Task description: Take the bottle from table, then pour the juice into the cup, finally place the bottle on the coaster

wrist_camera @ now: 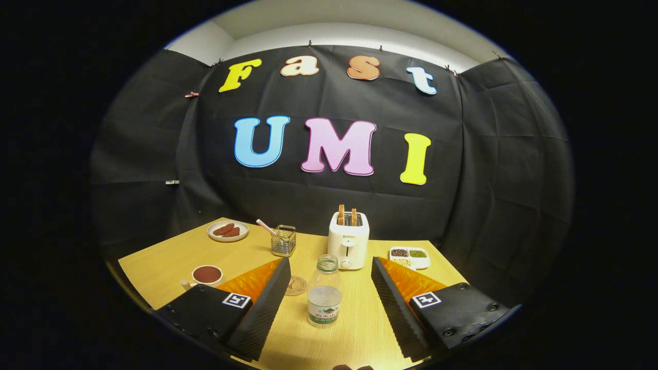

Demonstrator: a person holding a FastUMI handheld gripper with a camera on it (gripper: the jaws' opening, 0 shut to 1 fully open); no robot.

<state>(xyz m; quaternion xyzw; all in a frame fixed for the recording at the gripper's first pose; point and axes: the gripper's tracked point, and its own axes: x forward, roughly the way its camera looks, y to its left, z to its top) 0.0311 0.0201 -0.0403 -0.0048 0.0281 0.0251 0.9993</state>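
Between the spread, released black ribbed fingers of the gripper (329, 303), the clear uncapped plastic bottle (324, 291) stands upright on the light wooden table (164, 262), ungrasped: the taking step is in hand, and the next move calls for advancing and closing on its body

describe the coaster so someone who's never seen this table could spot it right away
Start at the white toaster at the back of the wooden table. In front of it stands a clear bottle, between the open gripper jaws. The coaster lies just beside the bottle, toward the cup: a flat, thin, patterned disc.
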